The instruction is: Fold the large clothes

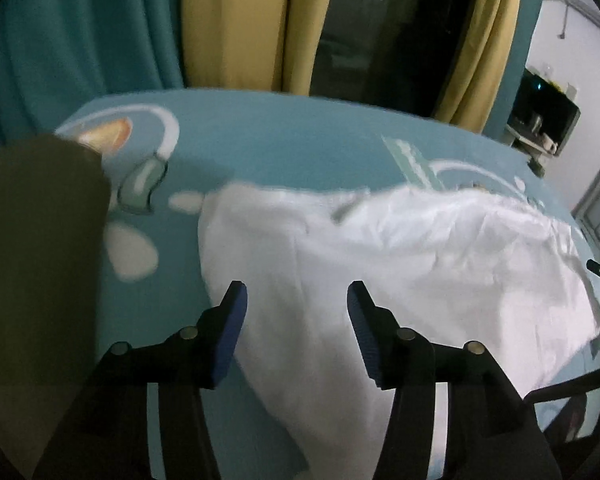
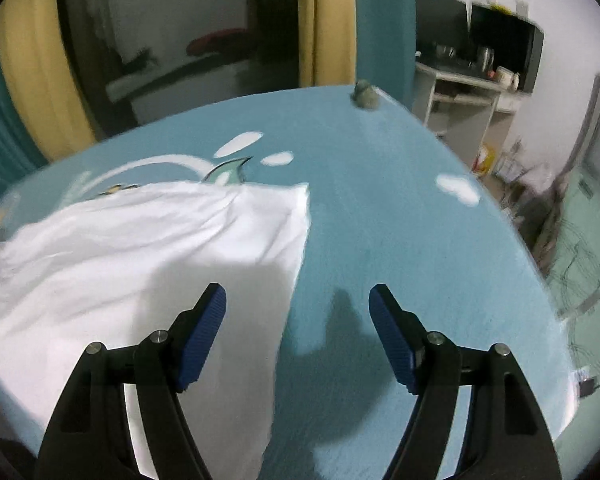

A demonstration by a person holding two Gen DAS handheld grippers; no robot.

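White cloth dominates the left wrist view: a large white garment, thin and crumpled, lies spread on a blue bedsheet printed with white ovals, a curved white band and a grey-green cartoon shape. The fabric is creased into soft ridges toward its far right side, and smoother near the camera. The left gripper hangs over the garment's near left part, its two black fingers apart, with ribbed blue pads facing each other and nothing between them but cloth lying below. A dark olive mass fills the left edge; it is blurred, and what it is cannot be told. Behind the bed hang teal and mustard curtains in long vertical folds. The garment's right end runs out toward the frame's edge, where a thin black object pokes in, too little shown to name.

From the right wrist view, the same garment occupies the left half, ending in a fairly straight right edge with a squared far corner. The right gripper has its fingers spread wide, empty; the left pad sits over the white cloth, the right one over bare sheet. A small grey lump rests at the bed's far edge, too blurred to identify. The garment's left part is cut off by the frame. Beyond the bed, a shelf unit holds small indistinct items.
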